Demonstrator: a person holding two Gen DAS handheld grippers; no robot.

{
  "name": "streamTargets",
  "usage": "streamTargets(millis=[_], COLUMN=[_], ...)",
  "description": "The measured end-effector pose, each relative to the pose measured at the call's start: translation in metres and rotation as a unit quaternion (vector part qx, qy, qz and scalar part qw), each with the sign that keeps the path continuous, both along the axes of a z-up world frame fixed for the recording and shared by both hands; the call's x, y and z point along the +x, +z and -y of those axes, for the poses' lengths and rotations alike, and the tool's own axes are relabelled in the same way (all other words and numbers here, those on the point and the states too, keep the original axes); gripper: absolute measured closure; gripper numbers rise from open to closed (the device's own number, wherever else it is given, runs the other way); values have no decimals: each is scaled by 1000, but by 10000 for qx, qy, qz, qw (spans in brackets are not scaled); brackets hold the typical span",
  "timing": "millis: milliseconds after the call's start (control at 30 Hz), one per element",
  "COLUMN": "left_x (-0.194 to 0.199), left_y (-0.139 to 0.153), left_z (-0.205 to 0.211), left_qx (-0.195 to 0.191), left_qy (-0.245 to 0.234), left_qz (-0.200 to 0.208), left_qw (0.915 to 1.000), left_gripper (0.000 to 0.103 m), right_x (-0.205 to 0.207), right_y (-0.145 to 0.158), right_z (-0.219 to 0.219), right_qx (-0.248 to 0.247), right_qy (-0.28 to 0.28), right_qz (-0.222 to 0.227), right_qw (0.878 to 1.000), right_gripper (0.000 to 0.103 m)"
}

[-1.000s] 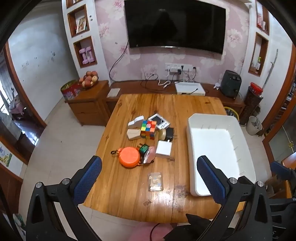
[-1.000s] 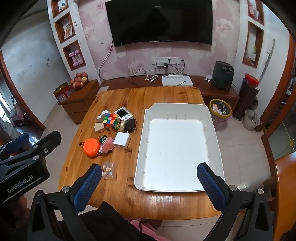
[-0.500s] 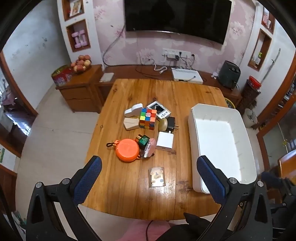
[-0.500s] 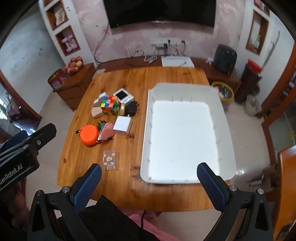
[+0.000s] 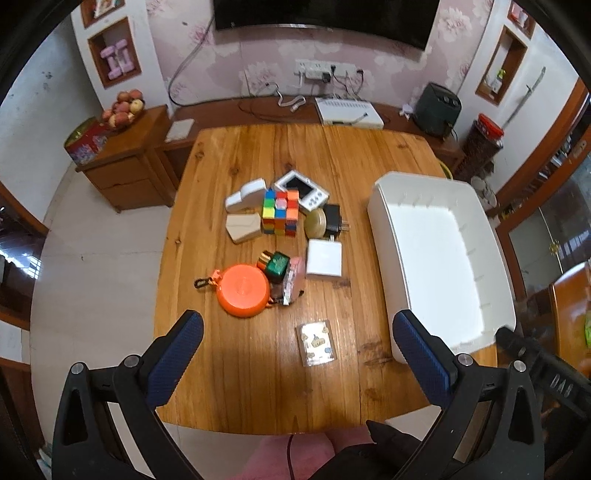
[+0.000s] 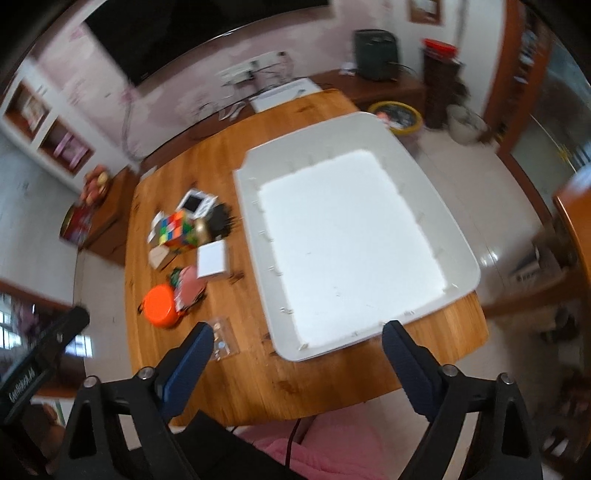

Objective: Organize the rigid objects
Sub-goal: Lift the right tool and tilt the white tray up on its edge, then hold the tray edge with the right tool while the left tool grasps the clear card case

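Pink flowered wallpaper, a dark wall television (image 5: 321, 14) and wooden cabinets frame a wooden table (image 5: 258, 369) that fills the middle of both views. On its right half sits a large white tray (image 5: 386, 236), its inside bare and white. To the left of the tray lies a loose cluster of small things. Farthest back is a white handheld game (image 5: 301, 189), touching a colourful puzzle cube (image 5: 280, 212). Two pale wedge-shaped blocks (image 5: 243, 212) lie just left of the cube. Right of the cube a round brass-coloured disc (image 5: 315, 223) leans against a black plug (image 5: 334, 221). Nearer the table's front edge is a flat white box (image 5: 324, 260), and beside it a pink case (image 5: 294, 280) stands on edge against a small green thing (image 5: 277, 265). An orange round container (image 5: 243, 290) with a clip lies touching that pile. Closest of all, apart from the rest, a clear packet of stickers (image 5: 317, 342) lies flat on the wood.

The left gripper (image 5: 295, 350) hangs above the near table edge, released, its blue pads spread wide with only the sticker packet far below between them. The right gripper (image 6: 297, 354) points down at the tray's near corner; its jaws are closing but grasp nothing, and that view is blurred. Pink clothing of the person shows at the bottom of both views.
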State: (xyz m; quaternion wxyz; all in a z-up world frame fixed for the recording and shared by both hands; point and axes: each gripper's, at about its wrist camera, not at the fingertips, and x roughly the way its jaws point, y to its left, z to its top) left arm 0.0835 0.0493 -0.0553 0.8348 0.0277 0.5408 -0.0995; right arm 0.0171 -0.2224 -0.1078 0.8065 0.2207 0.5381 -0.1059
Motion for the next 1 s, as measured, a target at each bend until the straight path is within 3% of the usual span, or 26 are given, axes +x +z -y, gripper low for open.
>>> streamTargets(millis=[333,500,767,1000], left_x=[12,18,20,25], left_y=[-25,-53,-86,-115], left_z=[7,14,26,23], left_qx=[107,89,216,214], left_qy=[-41,257,793,1381], left_qz=[-711,-1423,-1928,-2238], left_qw=[9974,9894,9778,9646], left_gripper=[1,1,1,1], right_x=[-7,-8,1,15], right_y=[-21,-37,-66,-91], right_z=[52,84,128,160], right_qx=[25,61,232,258], right_qy=[-881,-1089,-1041,-770], right_qz=[-133,-282,-710,-1048], right_qw=[9960,9936,9918,9912], right_gripper=[29,36,51,57])
